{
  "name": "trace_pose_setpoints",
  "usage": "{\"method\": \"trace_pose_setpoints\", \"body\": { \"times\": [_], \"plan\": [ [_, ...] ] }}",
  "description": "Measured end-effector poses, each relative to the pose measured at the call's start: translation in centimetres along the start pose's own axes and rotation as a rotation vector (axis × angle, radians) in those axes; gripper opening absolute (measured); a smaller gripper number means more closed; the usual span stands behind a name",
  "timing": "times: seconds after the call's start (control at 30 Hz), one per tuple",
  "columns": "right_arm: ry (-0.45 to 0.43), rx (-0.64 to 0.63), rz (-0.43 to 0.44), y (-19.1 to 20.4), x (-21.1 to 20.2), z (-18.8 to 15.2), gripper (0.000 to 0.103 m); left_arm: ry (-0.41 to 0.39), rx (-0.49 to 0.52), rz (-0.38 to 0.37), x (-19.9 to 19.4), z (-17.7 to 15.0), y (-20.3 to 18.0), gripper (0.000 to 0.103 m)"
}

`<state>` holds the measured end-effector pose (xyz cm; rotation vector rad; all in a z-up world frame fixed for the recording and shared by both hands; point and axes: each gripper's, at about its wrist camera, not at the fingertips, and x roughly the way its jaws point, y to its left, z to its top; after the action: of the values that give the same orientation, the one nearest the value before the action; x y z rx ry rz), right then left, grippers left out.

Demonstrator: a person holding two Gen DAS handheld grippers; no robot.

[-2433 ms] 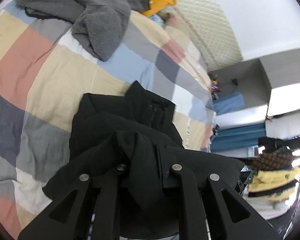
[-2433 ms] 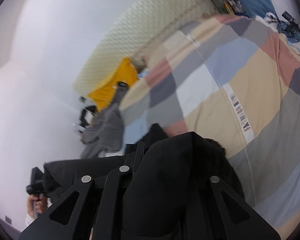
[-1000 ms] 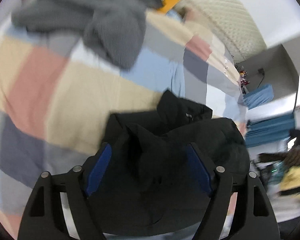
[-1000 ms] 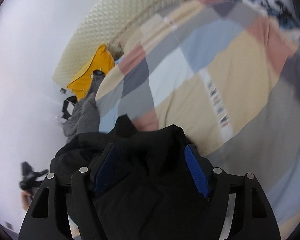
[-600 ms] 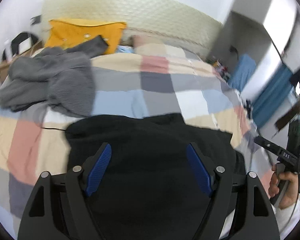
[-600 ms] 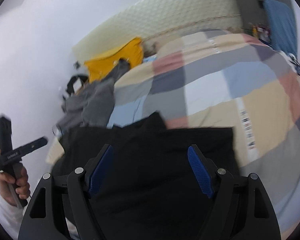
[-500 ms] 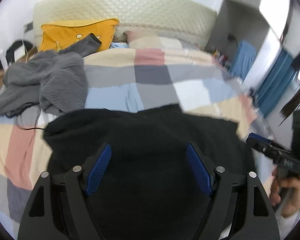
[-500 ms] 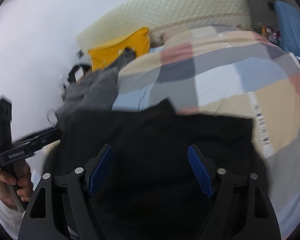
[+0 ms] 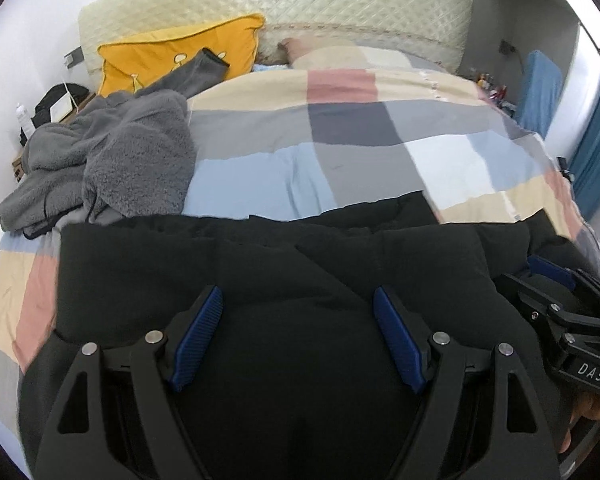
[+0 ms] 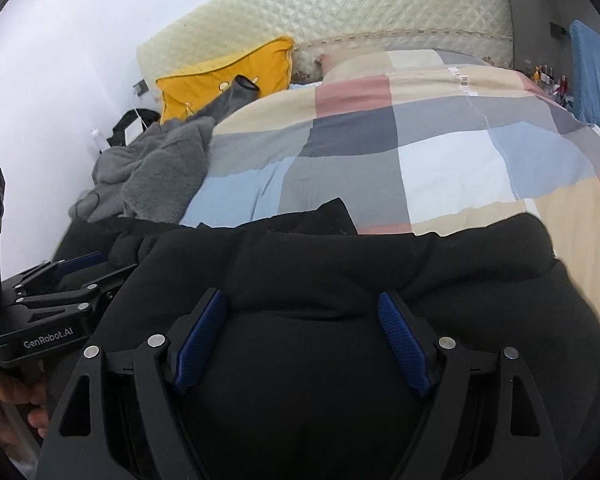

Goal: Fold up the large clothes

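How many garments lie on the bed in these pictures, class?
2. The black jacket lies spread at the bed's near edge, under both grippers; the grey fleece is heaped at the far left, by the yellow pillow. Others may be hidden.

Checked quilt (image 9: pixel 364 148) beyond lies bare; grey fleece (image 9: pixel 112 164) crowds left.

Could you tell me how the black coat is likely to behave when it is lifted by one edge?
The black coat looks padded and puffy, so it will probably sag and drape, not hold shape. Its bulk across the bed suggests moderate weight, likely needing both grippers.
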<state>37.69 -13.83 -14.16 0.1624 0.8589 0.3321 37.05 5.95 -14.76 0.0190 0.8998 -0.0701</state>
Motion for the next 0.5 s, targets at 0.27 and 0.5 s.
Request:
{"method": "trace_pose_setpoints", "body": {
  "times": [0.27,0.5],
  "plan": [
    [0.045,0.025,0.108,-3.3,-3.2,1.3,0.078,-0.019,-0.075,-0.060,-2.3,0.6,3.8,0.078],
    [0.021,0.217,0.043,-14.1,-8.2,1.9,0.083,0.012,-0.184,-0.020,-5.4,0.2,14.8,0.084]
  ]
}}
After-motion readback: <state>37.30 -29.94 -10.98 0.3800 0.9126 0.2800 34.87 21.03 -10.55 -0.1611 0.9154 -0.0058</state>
